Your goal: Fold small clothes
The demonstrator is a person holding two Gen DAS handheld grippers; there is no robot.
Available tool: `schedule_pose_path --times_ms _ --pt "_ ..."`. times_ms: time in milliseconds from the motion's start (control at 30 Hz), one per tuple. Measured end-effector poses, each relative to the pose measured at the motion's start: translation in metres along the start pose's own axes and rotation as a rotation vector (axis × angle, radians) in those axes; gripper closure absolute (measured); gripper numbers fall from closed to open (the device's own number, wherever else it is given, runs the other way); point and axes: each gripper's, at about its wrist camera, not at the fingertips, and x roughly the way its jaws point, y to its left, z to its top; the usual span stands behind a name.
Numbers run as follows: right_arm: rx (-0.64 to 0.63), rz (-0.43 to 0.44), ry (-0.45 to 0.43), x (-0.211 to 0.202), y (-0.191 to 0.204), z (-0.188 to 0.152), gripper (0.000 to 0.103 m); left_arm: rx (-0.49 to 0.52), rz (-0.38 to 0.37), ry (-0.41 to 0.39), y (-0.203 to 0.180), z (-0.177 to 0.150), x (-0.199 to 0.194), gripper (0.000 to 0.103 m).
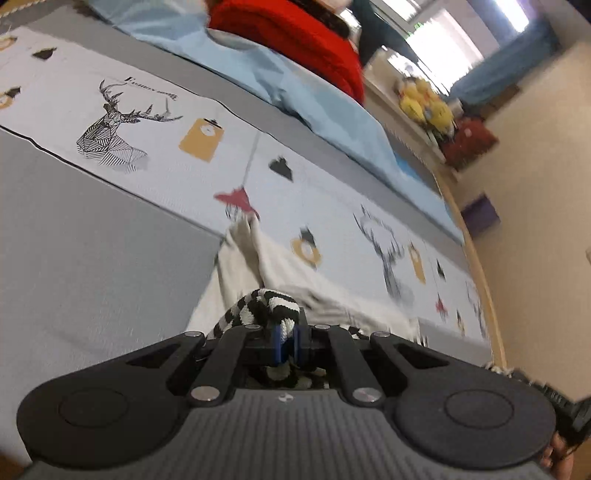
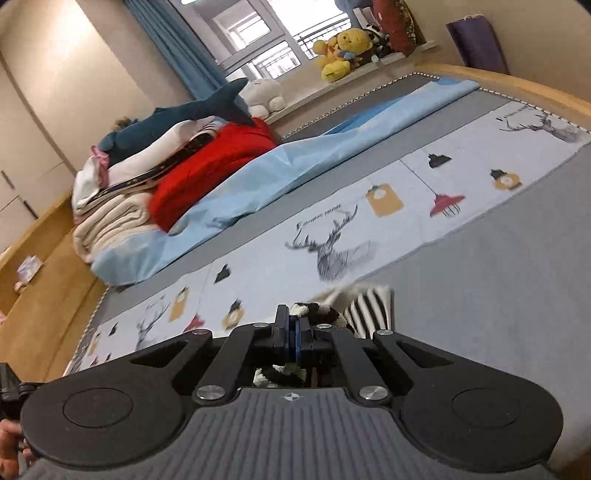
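**Both grippers clamped on a striped garment over the bed**

Nearest the left wrist camera, the left gripper (image 1: 287,332) is clenched on a bunched edge of the black-and-white striped garment (image 1: 266,306), whose cloth is pinched between the blue pads and rises in a fold above them. Beyond it, a white garment (image 1: 280,273) lies spread on the bedsheet (image 1: 92,229), which is grey with a pale band printed with deer heads, lamps and tags. Further back lies a light blue sheet (image 1: 295,85), with a red folded blanket (image 1: 295,33) on it. To the right, yellow plush toys (image 1: 424,99) sit on the window ledge.

In the right wrist view, a pile of folded bedding (image 2: 122,199) stands at the left with a blue plush shark (image 2: 184,114) on top and the red blanket (image 2: 207,170) beside it. At the middle, the right gripper (image 2: 294,336) is likewise clamped tight, with a tuft of the striped garment (image 2: 317,312) showing just past its pads and a striped panel (image 2: 369,306) hanging to the right over the grey part of the sheet. This part is blurred. A person's fingers (image 2: 11,454) show at the lower left edge.
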Motion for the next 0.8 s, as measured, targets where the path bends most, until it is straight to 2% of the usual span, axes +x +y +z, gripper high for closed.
schedule_pose_path --times_ms 67,133,233,333,400,467,500,533,600,667,800 --pt "0.022 -0.019 0.004 0.030 -0.006 0.007 0.101 -0.040 0.022 0.010 0.010 0.008 0.027 0.097" --pt "0.035 -0.053 0.022 0.060 -0.013 0.008 0.101 -0.064 0.053 0.053 0.016 0.014 0.048 0.097" --pt "0.088 -0.118 0.095 0.101 -0.025 0.006 0.100 -0.055 0.069 0.086 0.019 0.021 0.066 0.095" --pt "0.099 -0.154 0.143 0.124 -0.028 0.005 0.094 -0.136 0.046 0.093 0.028 0.023 0.070 0.080" --pt "0.116 -0.176 0.136 0.127 -0.032 0.006 0.090 -0.165 0.012 0.071 0.029 0.024 0.063 0.053" --pt "0.154 -0.166 0.113 0.118 -0.034 0.005 0.075 -0.163 -0.021 0.039 0.027 0.023 0.052 0.044" --pt "0.163 -0.159 0.097 0.113 -0.035 0.004 0.066 -0.159 -0.038 0.035 0.024 0.022 0.048 0.042" --pt "0.166 -0.154 0.083 0.107 -0.035 0.004 0.061 -0.155 -0.062 0.038 0.023 0.020 0.045 0.042" --pt "0.164 -0.139 0.061 0.096 -0.034 0.004 0.061 -0.139 -0.094 0.070 0.018 0.015 0.045 0.041" --pt "0.164 -0.119 0.057 0.088 -0.033 0.002 0.061 -0.104 -0.092 0.108 0.012 0.009 0.049 0.041" --pt "0.156 -0.084 0.146 0.093 -0.030 -0.010 0.057 -0.026 -0.047 0.124 -0.002 -0.001 0.057 0.041"
